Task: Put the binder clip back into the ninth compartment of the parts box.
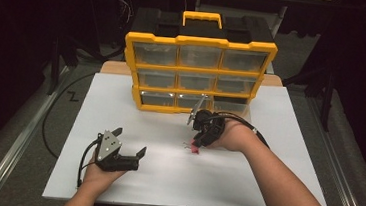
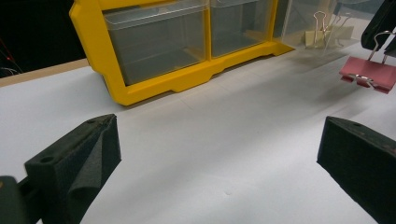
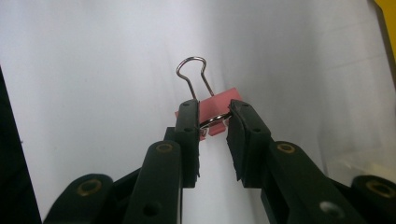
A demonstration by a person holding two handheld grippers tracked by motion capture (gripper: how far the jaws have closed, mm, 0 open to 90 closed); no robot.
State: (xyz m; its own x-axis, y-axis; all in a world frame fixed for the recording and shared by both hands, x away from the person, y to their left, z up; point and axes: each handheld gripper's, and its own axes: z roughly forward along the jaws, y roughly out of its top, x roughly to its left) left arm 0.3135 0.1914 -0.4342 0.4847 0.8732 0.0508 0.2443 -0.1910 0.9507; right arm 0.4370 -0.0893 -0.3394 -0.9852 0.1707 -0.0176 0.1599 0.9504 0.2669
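A pink binder clip (image 1: pixel 195 148) (image 2: pixel 369 73) hangs just above the white board in front of the organizer. My right gripper (image 1: pixel 198 141) (image 3: pixel 212 112) is shut on it. Its pads pinch one silver wire handle at the pink body (image 3: pixel 224 99), and the other handle loop sticks out beyond the fingertips. My left gripper (image 1: pixel 130 142) (image 2: pixel 219 140) rests on the board at the front left. It is open, with bare board between its jaws. The two grippers are a good hand's width apart.
A yellow organizer (image 1: pixel 198 74) (image 2: pixel 154 88) with clear drawers stands at the back of the white board (image 1: pixel 268 140). Its bottom right drawer (image 2: pixel 303 23) appears pulled out and holds a few pale binder clips (image 2: pixel 320 35). Dark floor surrounds the board.
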